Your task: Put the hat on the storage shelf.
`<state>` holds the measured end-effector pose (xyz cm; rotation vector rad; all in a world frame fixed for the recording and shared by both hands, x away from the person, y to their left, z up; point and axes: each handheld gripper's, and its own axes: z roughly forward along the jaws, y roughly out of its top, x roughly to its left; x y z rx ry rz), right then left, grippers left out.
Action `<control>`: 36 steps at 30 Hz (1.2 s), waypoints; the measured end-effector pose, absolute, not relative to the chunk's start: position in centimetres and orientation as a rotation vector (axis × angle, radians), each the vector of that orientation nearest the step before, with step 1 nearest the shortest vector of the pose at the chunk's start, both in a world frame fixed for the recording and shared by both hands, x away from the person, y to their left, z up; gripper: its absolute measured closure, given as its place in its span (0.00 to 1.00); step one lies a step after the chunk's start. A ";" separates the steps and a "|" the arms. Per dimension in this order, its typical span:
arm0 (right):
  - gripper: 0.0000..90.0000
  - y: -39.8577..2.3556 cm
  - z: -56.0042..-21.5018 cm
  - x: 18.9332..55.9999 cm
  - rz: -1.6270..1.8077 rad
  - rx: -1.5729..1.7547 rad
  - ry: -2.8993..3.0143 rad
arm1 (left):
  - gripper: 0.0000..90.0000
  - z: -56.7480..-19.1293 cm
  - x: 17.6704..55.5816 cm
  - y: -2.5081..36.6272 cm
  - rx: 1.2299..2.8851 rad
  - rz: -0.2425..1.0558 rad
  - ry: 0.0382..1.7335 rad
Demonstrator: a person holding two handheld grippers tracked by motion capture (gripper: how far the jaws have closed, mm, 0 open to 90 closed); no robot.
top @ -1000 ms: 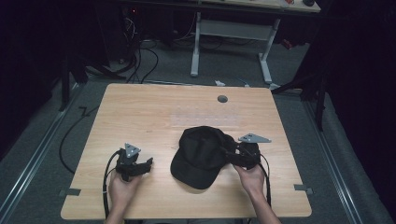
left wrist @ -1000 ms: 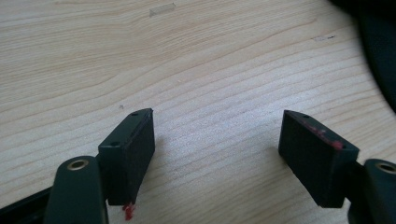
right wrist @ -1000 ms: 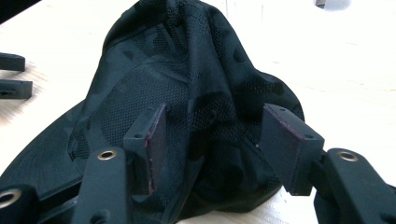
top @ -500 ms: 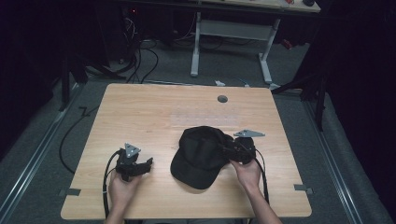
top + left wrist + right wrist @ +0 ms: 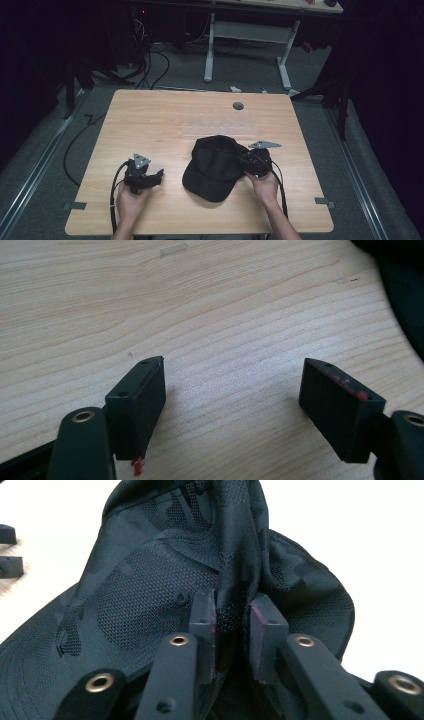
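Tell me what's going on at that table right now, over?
Right tongs pinching a fold of the black cap. Left tongs open, nothing between them, above bare wooden table. Nothing in the way.

A wooden table (image 5: 150, 120) stands on grey carpet (image 5: 60, 150), with a white desk frame (image 5: 247, 37) behind.

Black camo-patterned mesh cap (image 5: 165, 580), pale wood-grain table (image 5: 150, 120), black tool (image 5: 235, 410) with red smears
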<state>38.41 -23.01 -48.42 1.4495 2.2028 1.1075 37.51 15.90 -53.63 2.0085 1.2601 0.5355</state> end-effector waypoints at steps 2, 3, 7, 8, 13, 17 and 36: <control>0.90 -23.1 -48.3 38.4 1.121 1.456 2.203 | 0.30 -53.6 37.5 15.9 2.008 0.534 1.260; 0.90 -23.1 -48.3 38.4 1.121 1.456 2.203 | 0.30 -53.6 37.5 15.9 2.008 0.534 1.260; 0.91 -23.5 -48.3 38.4 1.160 1.491 2.199 | 0.30 -53.6 37.5 15.9 2.010 0.531 1.257; 0.92 -23.5 -48.4 38.4 1.170 1.495 2.200 | 0.30 -53.6 37.5 15.9 2.012 0.535 1.257; 0.94 -23.8 -47.9 38.1 1.206 1.476 2.183 | 0.29 -53.6 37.5 15.9 2.014 0.534 1.255; 0.94 -24.3 -47.3 37.7 1.235 1.460 2.158 | 0.28 -53.6 37.5 15.9 2.022 0.530 1.248; 0.95 -26.1 -44.1 35.5 1.305 1.344 2.132 | 0.34 -52.6 37.5 15.8 2.004 0.436 1.200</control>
